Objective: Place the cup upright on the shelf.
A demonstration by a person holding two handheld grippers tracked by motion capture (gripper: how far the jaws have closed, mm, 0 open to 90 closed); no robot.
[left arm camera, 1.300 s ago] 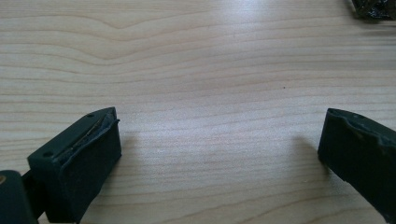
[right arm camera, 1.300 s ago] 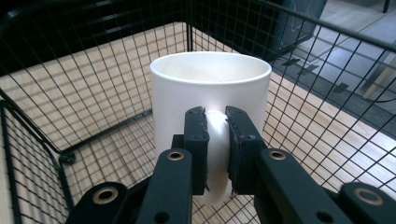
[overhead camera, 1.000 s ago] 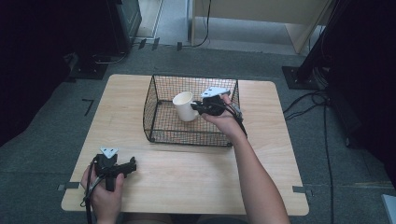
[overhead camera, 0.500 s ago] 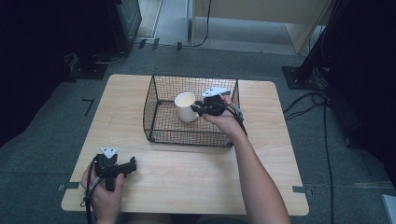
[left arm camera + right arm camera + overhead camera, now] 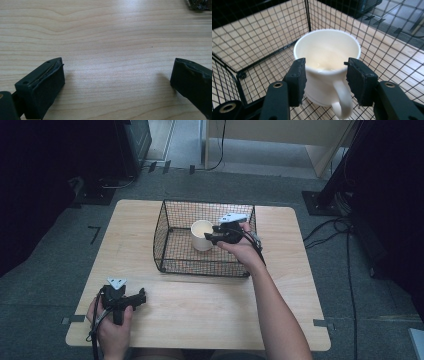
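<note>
The tabletop [image 5: 200, 320] is pale wood with a smooth, faintly sheened finish and wavy grain. The basket [image 5: 170, 260] is thin black wire mesh, matt. The mug [image 5: 327, 62] inside looks like glossy cream ceramic, smooth all over. The right hand-held gripper [image 5: 325, 75] has matt black plastic jaws with dull rubbery pads; brass-coloured metal screws sit in its arms. The floor [image 5: 60, 250] is rough grey carpet.

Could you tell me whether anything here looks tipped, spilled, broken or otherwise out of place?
Nothing stands out. The white mug is upright inside the wire basket, with no visible chips and nothing spilled. The right gripper has its jaws on either side of the mug's handle side. The left gripper rests open on the table.
</note>
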